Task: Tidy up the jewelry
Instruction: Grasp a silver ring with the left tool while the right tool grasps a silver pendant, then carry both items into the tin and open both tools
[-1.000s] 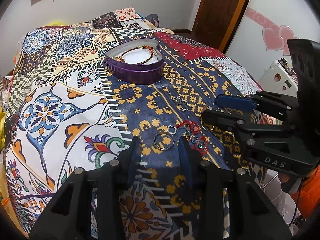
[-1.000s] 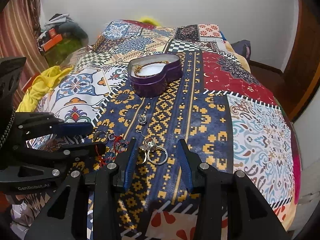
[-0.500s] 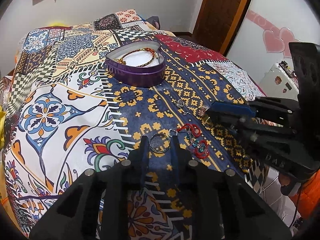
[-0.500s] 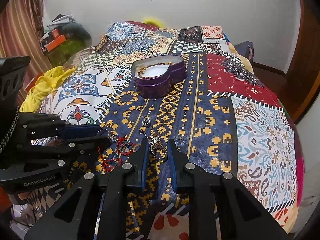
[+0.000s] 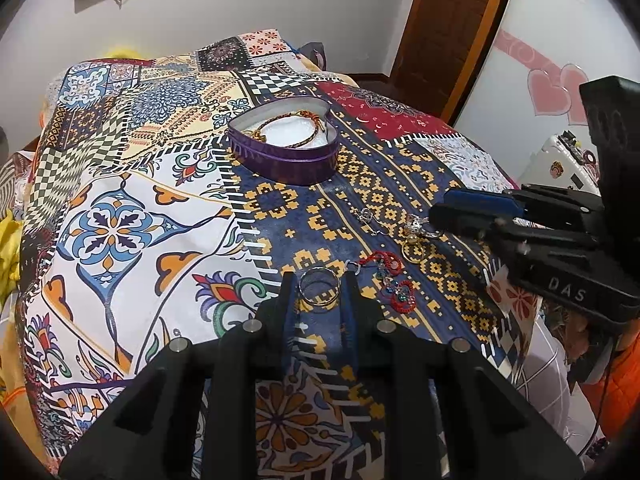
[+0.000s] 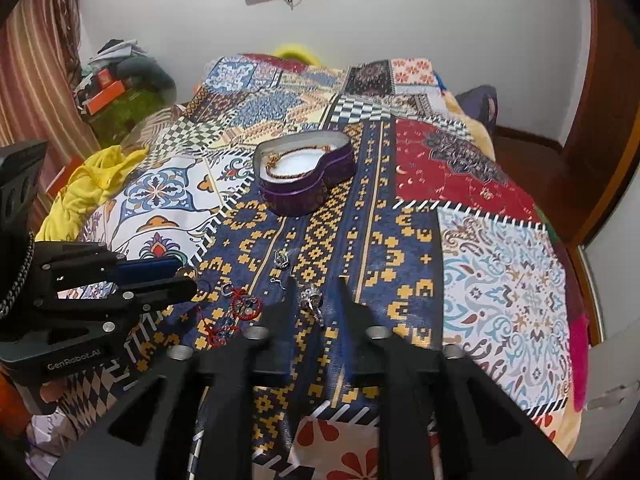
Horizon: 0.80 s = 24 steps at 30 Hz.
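Note:
A purple heart-shaped tin (image 5: 286, 148) with a gold and red bracelet inside sits on the patterned bedspread; it also shows in the right wrist view (image 6: 306, 178). My left gripper (image 5: 319, 284) is shut on a metal bangle (image 5: 320, 291) and holds it just above the cloth. My right gripper (image 6: 314, 292) is shut on a silver ring cluster (image 6: 313, 302), lifted off the cloth; the cluster shows at its tips in the left view (image 5: 418, 226). Red beaded earrings (image 5: 394, 280) and a small silver charm (image 5: 366, 216) lie between the grippers.
The patchwork bedspread (image 5: 120, 208) covers the bed. A yellow cloth (image 6: 94, 184) lies at the left edge. A wooden door (image 5: 448, 28) stands behind, and a white appliance (image 5: 560, 164) stands to the right of the bed.
Both grippers closed from open, the left on the bangle and the right on the silver ring cluster. Both have since risen a little with their pieces.

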Tool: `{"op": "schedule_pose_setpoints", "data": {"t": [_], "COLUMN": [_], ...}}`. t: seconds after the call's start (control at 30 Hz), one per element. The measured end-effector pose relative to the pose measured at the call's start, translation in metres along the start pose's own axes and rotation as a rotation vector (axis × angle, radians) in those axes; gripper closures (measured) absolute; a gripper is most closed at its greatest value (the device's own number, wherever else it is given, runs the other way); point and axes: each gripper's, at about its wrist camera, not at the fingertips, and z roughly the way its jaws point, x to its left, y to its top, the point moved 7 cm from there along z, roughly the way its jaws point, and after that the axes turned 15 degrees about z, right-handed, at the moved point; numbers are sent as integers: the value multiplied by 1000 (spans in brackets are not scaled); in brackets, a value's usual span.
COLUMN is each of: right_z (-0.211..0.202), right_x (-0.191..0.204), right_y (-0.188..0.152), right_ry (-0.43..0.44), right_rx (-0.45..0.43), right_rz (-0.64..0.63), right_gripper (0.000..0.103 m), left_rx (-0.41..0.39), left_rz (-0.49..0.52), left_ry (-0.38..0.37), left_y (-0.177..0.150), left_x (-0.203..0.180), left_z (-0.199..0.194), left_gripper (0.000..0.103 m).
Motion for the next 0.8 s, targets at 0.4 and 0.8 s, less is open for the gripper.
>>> {"op": "schedule_pose_setpoints", "data": {"t": [0.4, 0.8], "right_z": [25, -5], "right_x": [1, -3], "right_y": [-4, 18], "right_ry": [-14, 20], "right_rx": [38, -48], "right_rz": [-16, 23], "right_gripper": [89, 89], "left_rx": [2, -48], "left_rz": [-19, -13], "left_ry": [6, 29], "left_y": [-2, 19], "left_x": [10, 16], "left_z": [0, -12], "left_gripper": [82, 82]}}
